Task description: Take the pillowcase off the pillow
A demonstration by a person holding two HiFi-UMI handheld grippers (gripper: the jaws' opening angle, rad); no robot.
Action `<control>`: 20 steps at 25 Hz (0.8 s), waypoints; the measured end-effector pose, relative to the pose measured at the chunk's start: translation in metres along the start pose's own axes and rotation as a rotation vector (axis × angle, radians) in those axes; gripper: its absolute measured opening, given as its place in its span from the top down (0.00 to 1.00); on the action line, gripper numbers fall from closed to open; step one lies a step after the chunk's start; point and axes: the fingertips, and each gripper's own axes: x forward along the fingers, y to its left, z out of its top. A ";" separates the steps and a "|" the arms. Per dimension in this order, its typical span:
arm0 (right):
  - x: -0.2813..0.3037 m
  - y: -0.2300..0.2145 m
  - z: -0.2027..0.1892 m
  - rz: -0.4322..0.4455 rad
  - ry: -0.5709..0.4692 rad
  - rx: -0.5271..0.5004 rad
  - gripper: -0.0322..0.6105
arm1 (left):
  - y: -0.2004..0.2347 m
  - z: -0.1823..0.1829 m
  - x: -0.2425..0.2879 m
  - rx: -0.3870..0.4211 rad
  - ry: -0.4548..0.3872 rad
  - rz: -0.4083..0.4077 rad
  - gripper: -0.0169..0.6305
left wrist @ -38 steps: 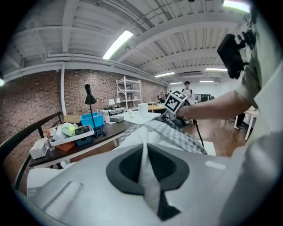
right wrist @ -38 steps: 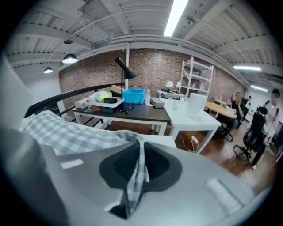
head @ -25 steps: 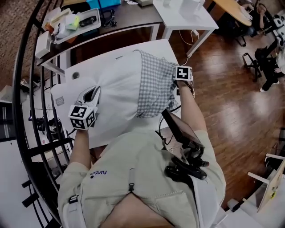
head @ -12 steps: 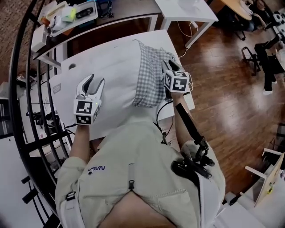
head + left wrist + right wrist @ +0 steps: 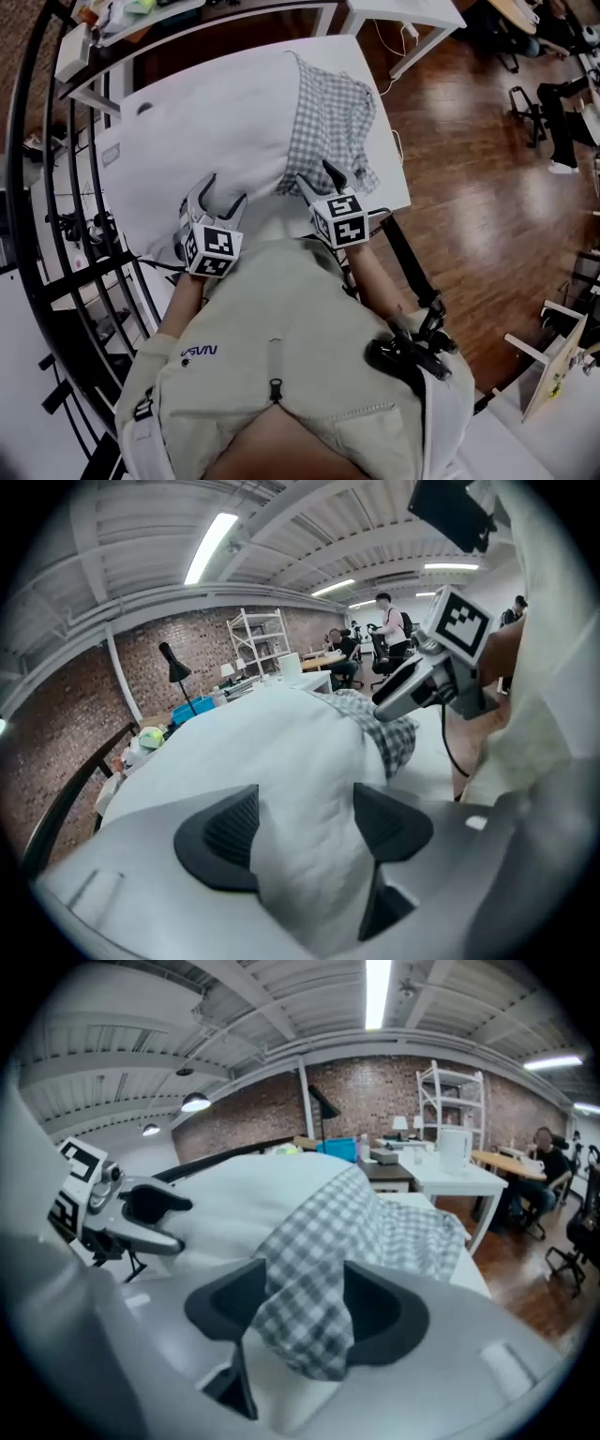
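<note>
Bright ceiling tube light [image 5: 377, 993], fisheye-warped dark edges.

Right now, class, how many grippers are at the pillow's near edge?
2. The left gripper straddles the white pillow; the right gripper straddles the checked pillowcase. Both pairs of jaws have just been opening.

The pillow [image 5: 216, 131] fills most of the white table [image 5: 392, 164], and the checked pillowcase [image 5: 328, 122] is bunched over its right end. Only narrow bare strips run along the table's left and right edges. A black railing [image 5: 37, 187] closes off the left side, just beside the table. To the right, open wood floor [image 5: 478, 187] leaves free passage. The far desk [image 5: 234, 11] stands apart across a gap.
</note>
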 end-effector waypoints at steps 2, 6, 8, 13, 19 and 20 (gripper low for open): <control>0.010 0.018 -0.023 0.023 0.069 -0.049 0.53 | 0.002 -0.009 0.011 0.045 0.010 0.030 0.54; 0.025 0.019 -0.040 -0.086 0.109 -0.161 0.68 | 0.016 0.007 0.009 0.062 -0.064 0.063 0.90; 0.018 0.009 -0.023 -0.148 0.061 -0.178 0.81 | 0.026 0.025 -0.002 0.052 -0.128 0.076 0.94; -0.012 -0.028 0.026 -0.268 -0.074 -0.163 0.93 | 0.073 0.080 -0.033 0.012 -0.271 0.149 0.95; -0.039 -0.112 0.025 -0.468 -0.071 -0.042 0.94 | 0.098 0.114 -0.060 -0.050 -0.357 0.158 0.95; -0.042 -0.130 0.016 -0.502 -0.047 -0.014 0.94 | 0.099 0.115 -0.064 -0.069 -0.365 0.156 0.95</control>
